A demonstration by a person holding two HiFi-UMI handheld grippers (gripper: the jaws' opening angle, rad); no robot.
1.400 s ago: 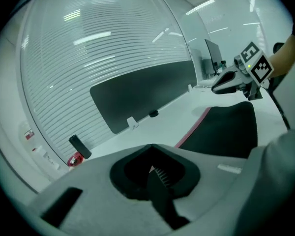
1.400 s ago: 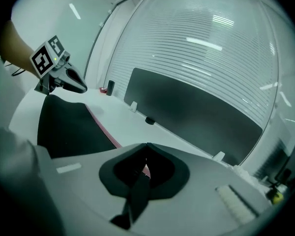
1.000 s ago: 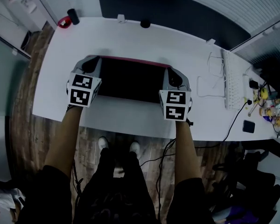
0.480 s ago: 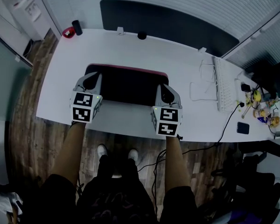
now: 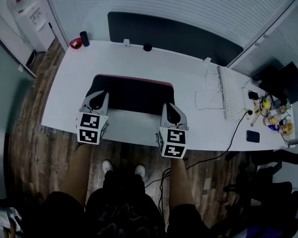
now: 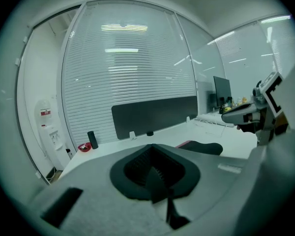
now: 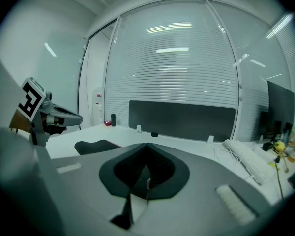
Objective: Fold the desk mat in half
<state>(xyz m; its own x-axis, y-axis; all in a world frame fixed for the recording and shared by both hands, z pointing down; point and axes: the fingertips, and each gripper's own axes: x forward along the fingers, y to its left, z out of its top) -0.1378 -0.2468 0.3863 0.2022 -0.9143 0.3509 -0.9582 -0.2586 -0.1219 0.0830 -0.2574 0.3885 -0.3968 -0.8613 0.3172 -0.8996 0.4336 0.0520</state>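
In the head view the black desk mat (image 5: 134,94) lies on the white table (image 5: 188,73), with the left gripper (image 5: 99,96) and right gripper (image 5: 170,108) over its near corners; the left gripper view shows clenched, empty jaws with the mat to their right, and the right gripper view the same with the mat to their left.

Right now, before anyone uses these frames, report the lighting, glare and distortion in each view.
Head view: dim, floor and person near black, only the table bright, its edges bowed by the lens. Left gripper view: round black vignette, light strips glaring across the blinds. Right gripper view: the same.
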